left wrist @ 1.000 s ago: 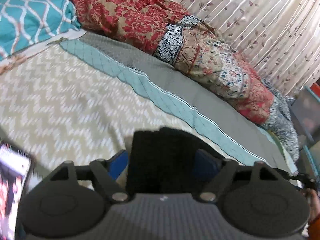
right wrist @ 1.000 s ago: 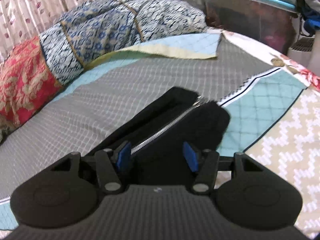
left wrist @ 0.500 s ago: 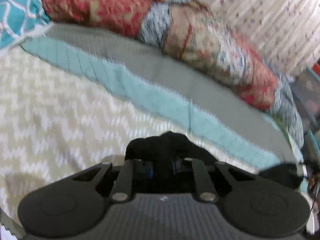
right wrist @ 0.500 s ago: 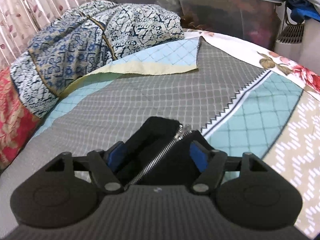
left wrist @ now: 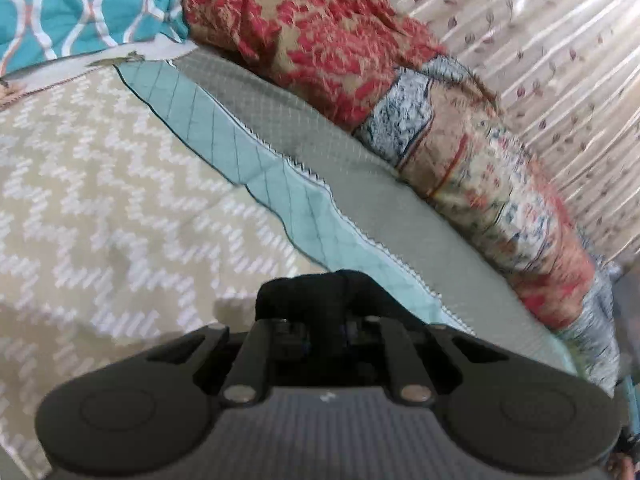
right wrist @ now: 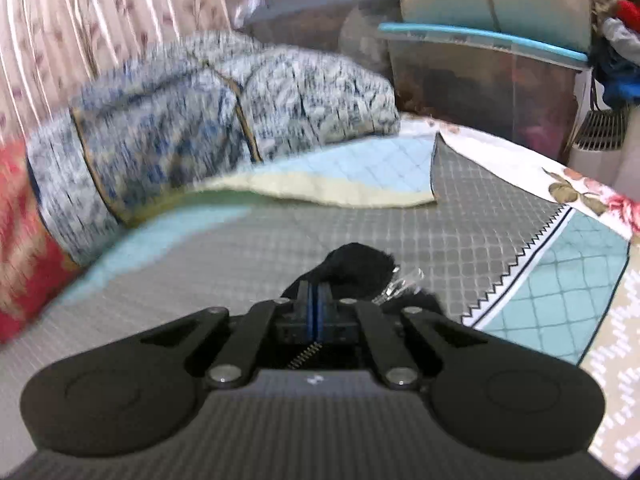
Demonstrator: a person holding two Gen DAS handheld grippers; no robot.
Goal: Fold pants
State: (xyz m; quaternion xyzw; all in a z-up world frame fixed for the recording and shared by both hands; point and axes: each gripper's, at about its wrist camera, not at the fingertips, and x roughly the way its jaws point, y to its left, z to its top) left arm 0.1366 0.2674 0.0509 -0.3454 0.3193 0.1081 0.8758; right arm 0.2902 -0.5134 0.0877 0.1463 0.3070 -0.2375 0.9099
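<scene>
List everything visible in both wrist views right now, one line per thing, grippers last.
black pants: one, black, bunched between both grippers' fingers; silver zipper shows in the right view.
patchwork quilted bedspread: one, beige zigzag, teal and grey panels, beneath the pants.
rolled patterned quilt: one, red, beige and blue-white, along the far bed edge.
teal patterned pillow: one, top left.
leaf-print curtain: one, cream, behind the quilt.
clear storage bin with a teal lid: one, beyond the bed.
left gripper: black, shut on pants.
right gripper: black, shut on pants.

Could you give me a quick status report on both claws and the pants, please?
Left claw shut on black pants. Right claw shut on pants near the zipper. Nothing blocking on the quilt; folded blankets behind.
</scene>
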